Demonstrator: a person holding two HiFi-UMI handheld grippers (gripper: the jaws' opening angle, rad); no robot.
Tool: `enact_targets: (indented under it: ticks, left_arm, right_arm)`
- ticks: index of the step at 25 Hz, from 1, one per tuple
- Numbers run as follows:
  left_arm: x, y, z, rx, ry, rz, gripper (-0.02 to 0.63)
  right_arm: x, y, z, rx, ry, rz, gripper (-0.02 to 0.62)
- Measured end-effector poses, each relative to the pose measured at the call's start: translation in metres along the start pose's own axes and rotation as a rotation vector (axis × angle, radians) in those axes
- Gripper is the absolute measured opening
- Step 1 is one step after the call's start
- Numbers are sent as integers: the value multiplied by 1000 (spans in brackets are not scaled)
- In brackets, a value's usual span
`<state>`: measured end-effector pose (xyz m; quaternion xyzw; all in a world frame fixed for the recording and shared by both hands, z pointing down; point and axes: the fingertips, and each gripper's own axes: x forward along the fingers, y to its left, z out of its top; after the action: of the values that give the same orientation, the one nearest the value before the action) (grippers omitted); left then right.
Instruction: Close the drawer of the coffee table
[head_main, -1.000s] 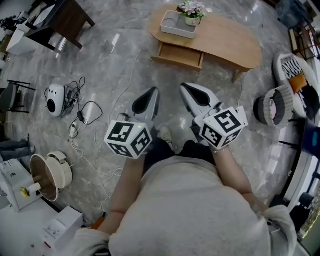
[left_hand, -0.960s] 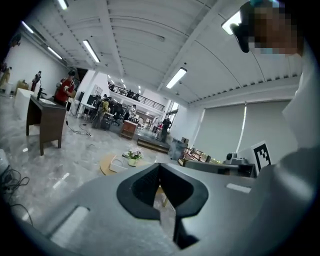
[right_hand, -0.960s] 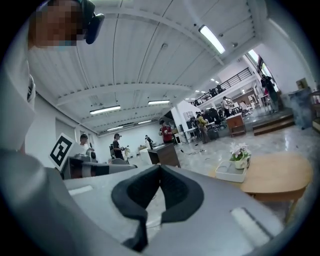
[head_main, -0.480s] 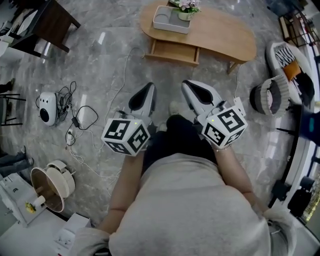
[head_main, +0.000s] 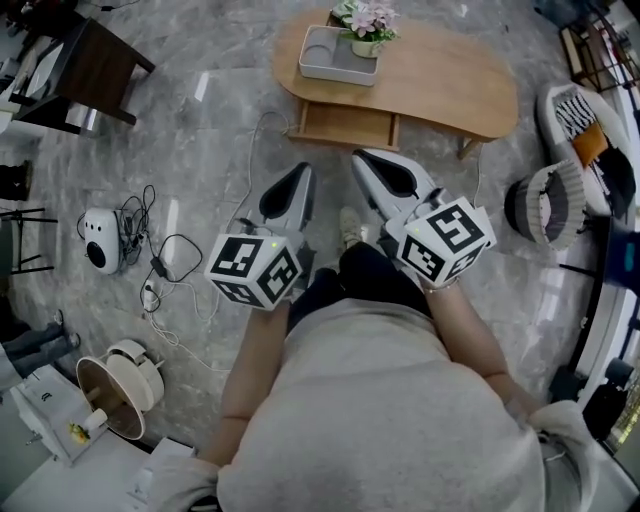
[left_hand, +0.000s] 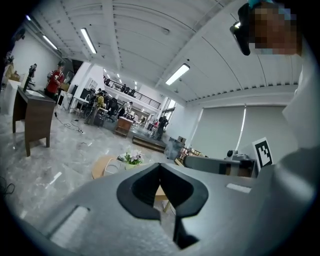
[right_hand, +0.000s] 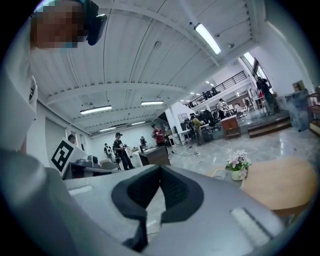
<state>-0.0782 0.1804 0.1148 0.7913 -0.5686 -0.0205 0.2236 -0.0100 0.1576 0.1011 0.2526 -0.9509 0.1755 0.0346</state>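
An oval wooden coffee table (head_main: 450, 80) stands ahead of me on the marble floor. Its drawer (head_main: 343, 125) juts out of the near side, pulled open. On the tabletop sit a white tray (head_main: 337, 57) and a pot of pink flowers (head_main: 366, 24). My left gripper (head_main: 293, 182) and right gripper (head_main: 368, 166) are held side by side just short of the drawer, both shut with nothing between the jaws. In the left gripper view the table (left_hand: 102, 166) shows beyond the shut jaws (left_hand: 160, 167); in the right gripper view the tabletop (right_hand: 282, 185) and flowers (right_hand: 237, 162) lie right of the jaws (right_hand: 160, 170).
A dark wooden desk (head_main: 85, 65) stands far left. Loose cables (head_main: 165, 260) and a small white device (head_main: 100, 225) lie on the floor at left, with a round white pot (head_main: 115, 385) lower left. Round baskets (head_main: 545, 205) stand right of the table. People stand far off in the hall.
I have stepped closer to the coffee table, so it sits lower and nearer in the head view. Both grippers stayed shut and moved forward with me.
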Motion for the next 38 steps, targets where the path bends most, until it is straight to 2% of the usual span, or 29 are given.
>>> enact_targets:
  ticks: [6,11,19,27,32,38]
  left_arm:
    - [55,19,25,1,2,-9,2]
    - [93,27,34,-17,2,-17,2]
    - [131,24,40,-27,14,-48,2]
    - [161,24,37,-14,89,-111,2]
    - [179,43,28,-21,142,-106,2]
    - [199,70,27,-35,173,-175,2]
  right_arm:
    - [36,-43,19,5,24,37,3]
    - [49,-79,27,18,26,30,3]
    - [51,-112,36,37,20,9,3]
    - [57,-138,39,23,43,-34,3]
    - [72,-149,31,13,87,-46,3]
    - [102,-167,14,44,123,-77,3]
